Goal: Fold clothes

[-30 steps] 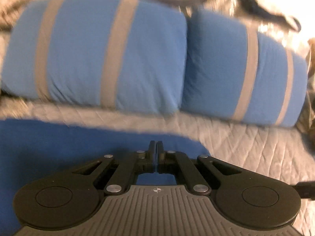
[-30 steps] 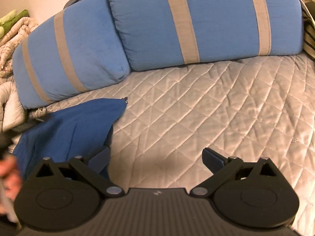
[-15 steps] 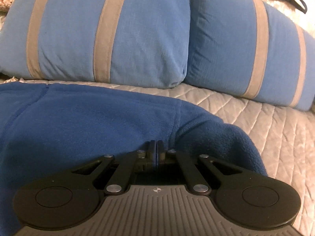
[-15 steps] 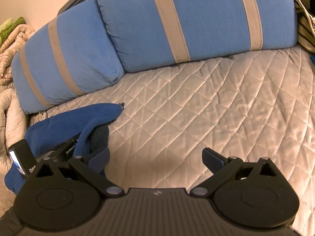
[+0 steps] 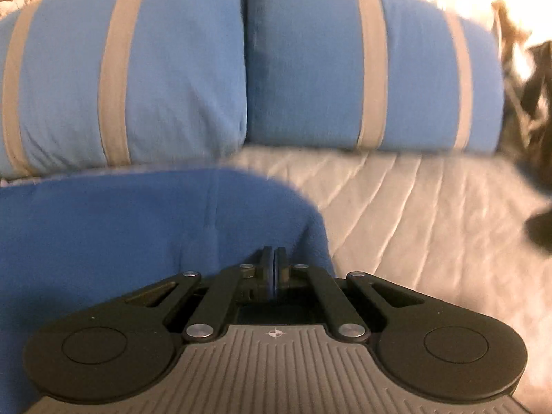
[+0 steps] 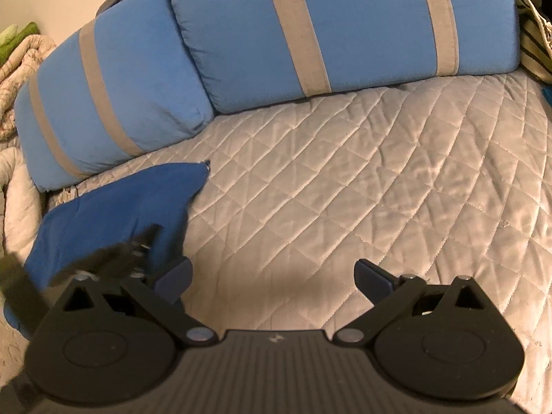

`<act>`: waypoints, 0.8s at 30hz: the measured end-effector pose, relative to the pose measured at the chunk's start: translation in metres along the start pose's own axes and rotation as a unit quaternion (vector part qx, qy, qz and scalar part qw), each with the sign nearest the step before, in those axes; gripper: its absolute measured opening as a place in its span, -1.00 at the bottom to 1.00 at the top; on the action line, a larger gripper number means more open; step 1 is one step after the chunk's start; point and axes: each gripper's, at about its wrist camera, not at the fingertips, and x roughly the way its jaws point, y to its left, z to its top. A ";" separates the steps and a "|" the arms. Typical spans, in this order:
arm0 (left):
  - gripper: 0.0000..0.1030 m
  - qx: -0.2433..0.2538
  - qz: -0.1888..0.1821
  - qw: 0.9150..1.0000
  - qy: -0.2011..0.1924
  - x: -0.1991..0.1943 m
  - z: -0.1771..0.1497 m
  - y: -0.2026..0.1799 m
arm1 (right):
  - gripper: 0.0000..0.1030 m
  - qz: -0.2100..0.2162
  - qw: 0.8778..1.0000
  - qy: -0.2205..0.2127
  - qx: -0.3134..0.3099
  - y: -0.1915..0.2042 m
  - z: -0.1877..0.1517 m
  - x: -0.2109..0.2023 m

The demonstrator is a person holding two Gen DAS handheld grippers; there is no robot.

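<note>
Down at the bed's left side, the left hand-held gripper (image 5: pixel 275 258) has its jaws pressed together on a fold of the dark blue fleece garment (image 5: pixel 131 227), which lies bunched on the grey quilted bedspread (image 6: pixel 362 186) before two striped blue pillows (image 6: pixel 114 103). Meanwhile the right hand-held gripper (image 6: pixel 272 276) hovers over bare quilt, jaws wide apart, holding nothing.
</note>
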 end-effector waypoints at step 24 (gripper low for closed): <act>-0.96 -0.085 -0.044 0.995 0.002 -0.113 -0.061 -0.028 | 1.00 -0.028 0.999 0.025 -0.008 -0.011 -0.016 0.004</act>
